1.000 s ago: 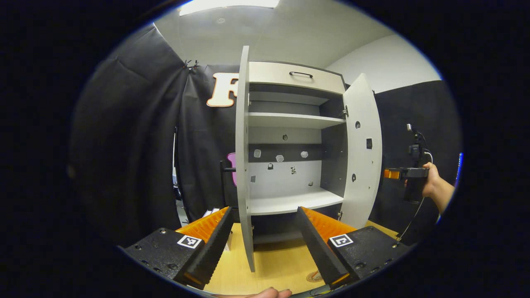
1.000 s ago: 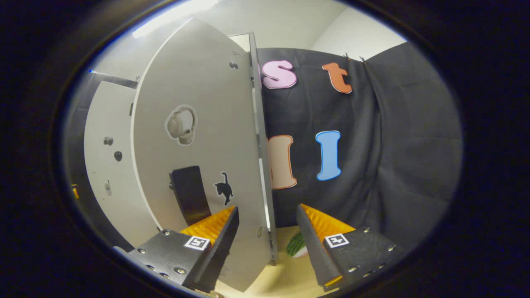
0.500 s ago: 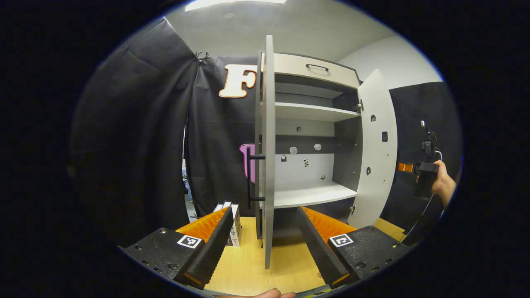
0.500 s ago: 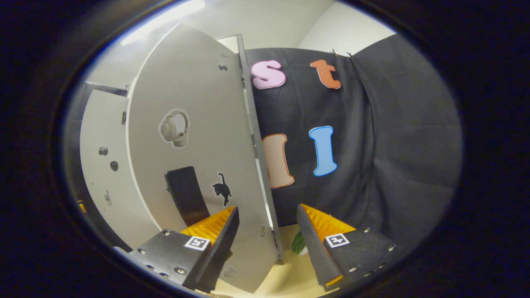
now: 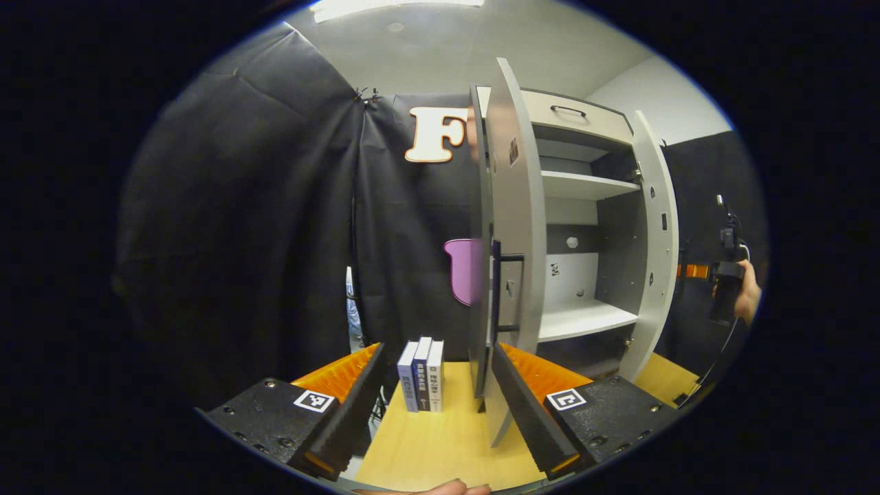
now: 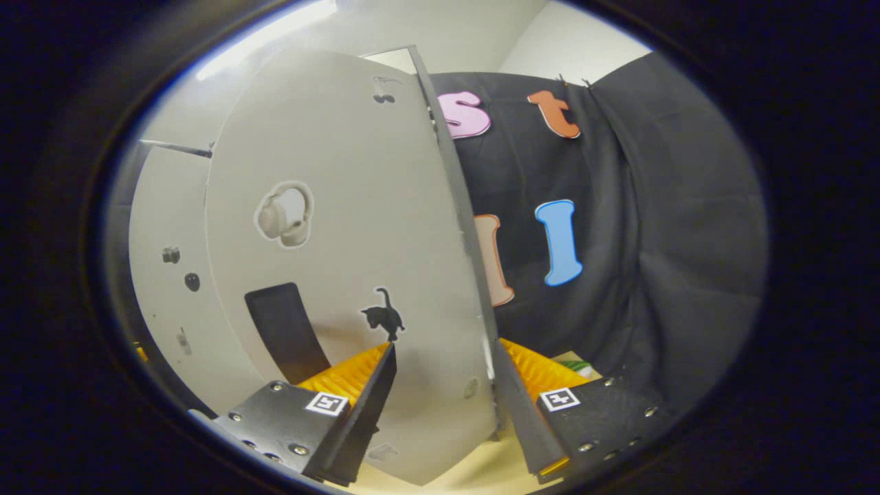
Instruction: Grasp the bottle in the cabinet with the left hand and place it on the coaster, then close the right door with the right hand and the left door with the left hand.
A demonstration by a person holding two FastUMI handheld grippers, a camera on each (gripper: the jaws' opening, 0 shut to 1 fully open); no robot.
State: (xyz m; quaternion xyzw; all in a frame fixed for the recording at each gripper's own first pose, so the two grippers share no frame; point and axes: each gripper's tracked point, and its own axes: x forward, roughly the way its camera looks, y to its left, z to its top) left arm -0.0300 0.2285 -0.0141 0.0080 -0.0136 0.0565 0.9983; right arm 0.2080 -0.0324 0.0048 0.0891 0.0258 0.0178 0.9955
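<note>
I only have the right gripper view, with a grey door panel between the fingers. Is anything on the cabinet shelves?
Observer: In the left gripper view the cabinet shelves are bare.
Operator: How does the left door stand?
Observer: The left door is partly open, seen nearly edge-on, with its lower corner between the fingers of the open left gripper.
Operator: Anything beside that door?
Observer: Three books stand upright on the table, just left of it.

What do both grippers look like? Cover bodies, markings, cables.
Left gripper and right gripper each have a black body with screws, a square black-and-white tag on each side, and ridged wedge-shaped jaws. In the left gripper view a thin dark cable hangs below the right one.
</note>
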